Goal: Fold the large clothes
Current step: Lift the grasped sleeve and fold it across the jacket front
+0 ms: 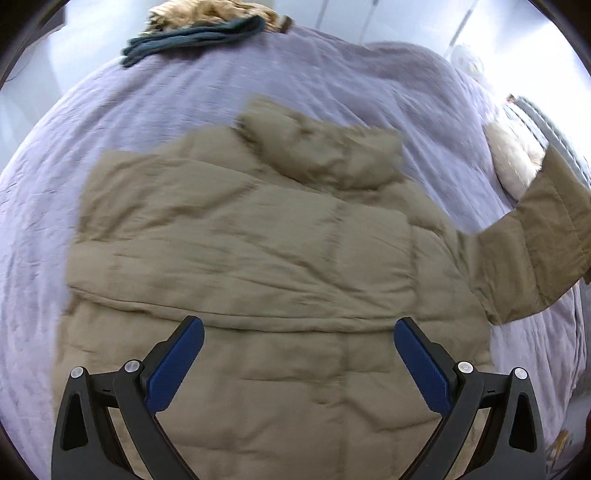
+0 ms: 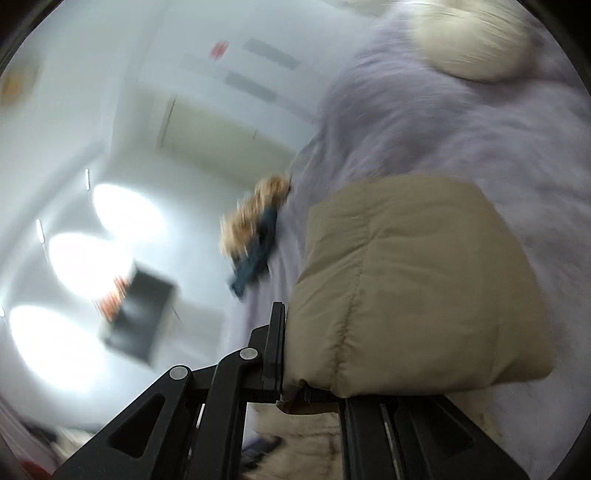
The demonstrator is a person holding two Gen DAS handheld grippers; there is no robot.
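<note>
A tan padded jacket (image 1: 251, 251) lies spread on a bed covered with a lavender quilt (image 1: 155, 110). Seen from the left wrist, its collar (image 1: 321, 151) points toward the far side of the bed and its body fills the near middle. One sleeve (image 1: 535, 236) stretches out to the right and is lifted off the quilt at its cuff end.

The left hand-held gripper (image 1: 299, 369) hangs above the jacket's lower body with its blue pads (image 1: 173, 373) spread wide apart and nothing between them; it is released.

The right hand-held gripper (image 2: 295, 373) is clenched on the jacket's sleeve (image 2: 417, 284): in the right wrist view the tan fabric is pinched at its near edge between the black jaws and bulges away over the quilt (image 2: 443, 129). That view is tilted and blurred.

At the far left edge of the bed lies a small heap of clothes, a dark teal garment (image 1: 192, 37) on top of a fuzzy tan one (image 1: 207, 11). A cream pillow (image 1: 517, 155) sits at the right edge of the bed, just behind the raised sleeve.
</note>
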